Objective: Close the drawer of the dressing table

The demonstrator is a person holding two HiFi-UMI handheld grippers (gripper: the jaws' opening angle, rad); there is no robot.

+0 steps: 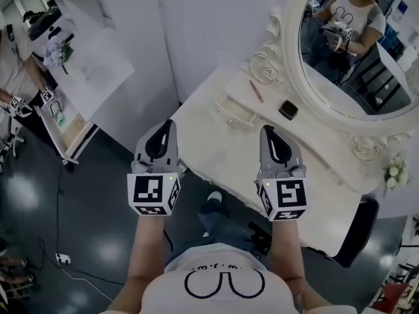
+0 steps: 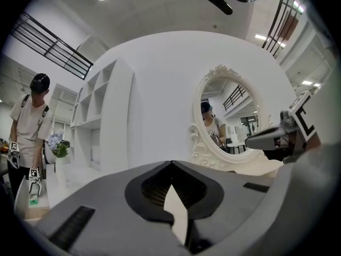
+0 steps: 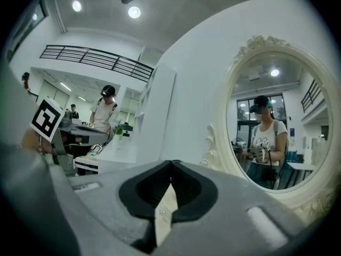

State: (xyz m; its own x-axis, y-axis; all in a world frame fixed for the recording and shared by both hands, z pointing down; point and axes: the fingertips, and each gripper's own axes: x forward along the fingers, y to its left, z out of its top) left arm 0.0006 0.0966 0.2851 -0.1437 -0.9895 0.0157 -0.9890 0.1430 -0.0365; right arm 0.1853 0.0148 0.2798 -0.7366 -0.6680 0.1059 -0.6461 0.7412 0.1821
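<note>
Head view: the left gripper (image 1: 169, 125) and the right gripper (image 1: 266, 131) are held side by side at the near edge of the white dressing table (image 1: 222, 150). The small drawer (image 1: 236, 113) sits farther back, pulled out, at the foot of the oval mirror (image 1: 353, 51).

Left gripper view: its jaws are pressed together, with nothing between them.

Right gripper view: its jaws also meet, empty, with the mirror to the right.

The drawer (image 1: 237, 113) apparently juts from the dressing table (image 1: 222, 159), before the mirror (image 1: 357, 51).
</note>
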